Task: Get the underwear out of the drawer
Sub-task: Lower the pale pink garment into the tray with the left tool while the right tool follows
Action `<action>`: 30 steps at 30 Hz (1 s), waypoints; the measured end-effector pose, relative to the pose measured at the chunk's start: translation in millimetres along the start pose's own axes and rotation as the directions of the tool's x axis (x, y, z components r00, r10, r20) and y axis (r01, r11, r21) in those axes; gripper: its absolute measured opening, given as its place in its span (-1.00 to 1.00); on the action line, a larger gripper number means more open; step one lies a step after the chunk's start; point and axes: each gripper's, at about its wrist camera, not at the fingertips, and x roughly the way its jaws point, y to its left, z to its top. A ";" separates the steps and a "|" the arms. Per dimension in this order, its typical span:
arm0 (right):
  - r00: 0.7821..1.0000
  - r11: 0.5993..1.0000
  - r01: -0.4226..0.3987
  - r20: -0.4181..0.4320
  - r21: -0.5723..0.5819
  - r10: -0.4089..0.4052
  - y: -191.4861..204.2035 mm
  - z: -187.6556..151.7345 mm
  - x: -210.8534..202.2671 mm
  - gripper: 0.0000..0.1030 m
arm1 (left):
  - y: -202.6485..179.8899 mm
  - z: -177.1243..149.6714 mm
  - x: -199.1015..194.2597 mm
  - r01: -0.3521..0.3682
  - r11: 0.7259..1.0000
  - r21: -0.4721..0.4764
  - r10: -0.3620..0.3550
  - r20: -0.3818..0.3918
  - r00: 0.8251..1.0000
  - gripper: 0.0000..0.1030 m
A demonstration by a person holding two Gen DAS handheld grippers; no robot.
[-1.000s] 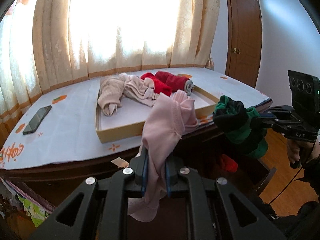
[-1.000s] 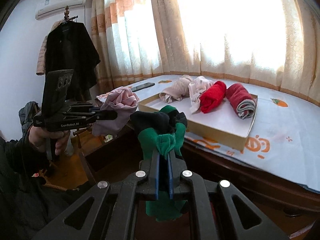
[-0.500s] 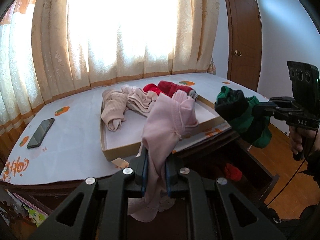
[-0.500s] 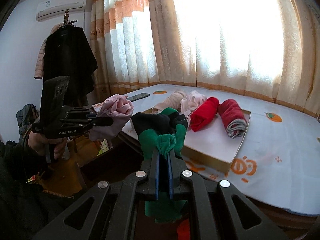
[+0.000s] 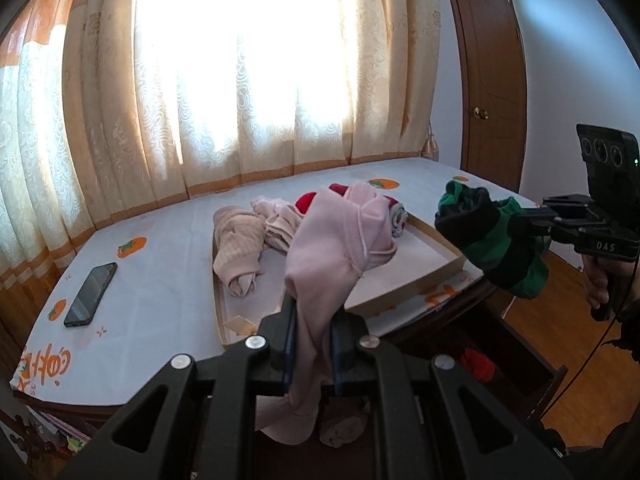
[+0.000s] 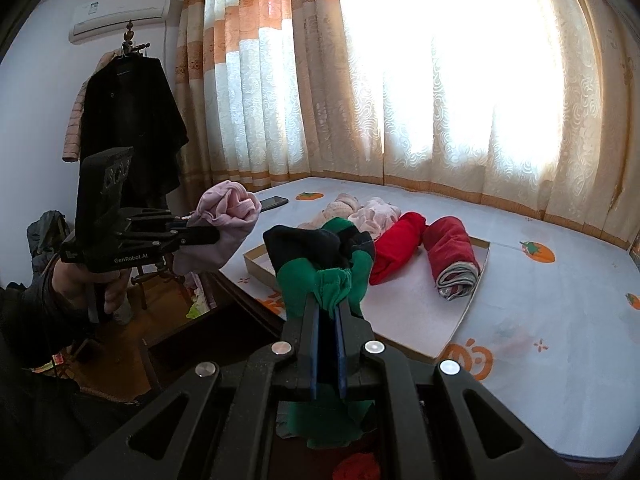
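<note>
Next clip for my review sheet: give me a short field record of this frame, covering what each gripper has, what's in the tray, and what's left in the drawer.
left gripper: shut on pale pink fabric underwear, lifted above the table edge
right gripper: shut on green and black fabric underwear, also lifted
shallow cardboard tray: on the table; holds two beige bundles, one red roll, one dark red and grey roll
open wooden drawer: below the table edge; a red garment lies inside
black smartphone: flat on the white patterned tablecloth, left of the tray
</note>
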 end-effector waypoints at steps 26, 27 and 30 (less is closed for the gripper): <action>0.998 0.998 0.055 -0.031 -0.012 -0.056 -42.8 45.6 28.1 -0.85 | 32.0 37.6 38.7 -0.078 0.997 0.024 0.079 -0.026 0.997 -0.78; 0.998 0.998 0.058 -0.033 -0.012 -0.058 -44.3 45.9 28.8 -0.85 | 33.2 38.5 40.5 -0.081 0.996 0.024 0.081 -0.029 0.996 -0.78; 0.997 0.998 0.061 -0.041 -0.011 -0.062 -49.4 48.6 32.8 -0.85 | 36.8 40.3 46.0 -0.092 0.995 0.027 0.093 -0.037 0.995 -0.78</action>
